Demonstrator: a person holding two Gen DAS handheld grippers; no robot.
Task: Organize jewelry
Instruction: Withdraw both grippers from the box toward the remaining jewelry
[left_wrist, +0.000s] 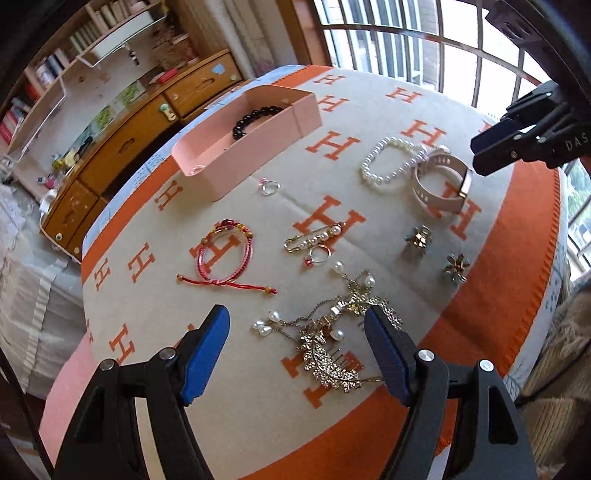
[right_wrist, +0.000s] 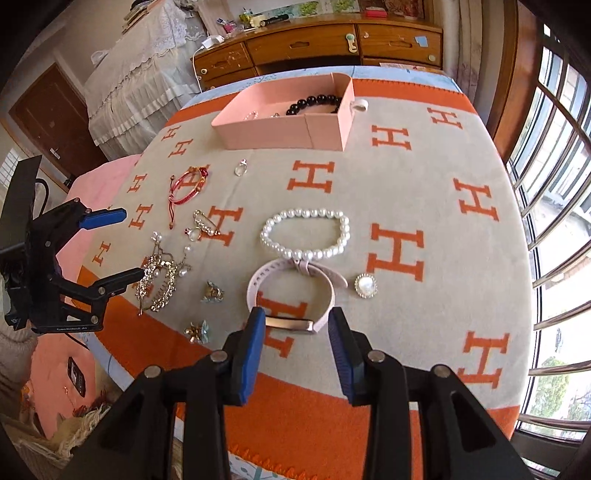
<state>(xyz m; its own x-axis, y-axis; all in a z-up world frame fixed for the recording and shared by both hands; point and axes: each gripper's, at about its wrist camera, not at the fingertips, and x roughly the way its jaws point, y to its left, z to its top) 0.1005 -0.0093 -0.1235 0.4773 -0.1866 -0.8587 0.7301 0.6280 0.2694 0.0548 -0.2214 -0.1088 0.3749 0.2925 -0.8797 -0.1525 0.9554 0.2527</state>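
The left tool (left_wrist: 295, 341) hangs open over the gold hair comb (left_wrist: 332, 350), which lies on the orange-and-grey blanket (right_wrist: 424, 184) between and just beyond its blue pads. The comb looks light but awkward: stiff leaf-shaped metal with loose chains and dangling pearls that could snag or swing, so the solid leaf spine seems the safest place to pinch.

The right tool (right_wrist: 297, 330) is also open, holding nothing, its pads standing either side of the metal face of the pink wristband (right_wrist: 291, 295). The band looks soft and springy, its face smooth and possibly slippery; a pinch across the strap beside the face should hold better. The pearl bracelet (right_wrist: 306, 234) touches the band's far side. The pink box (right_wrist: 280, 127), already holding a black bead bracelet (right_wrist: 314, 101), stands well beyond both.
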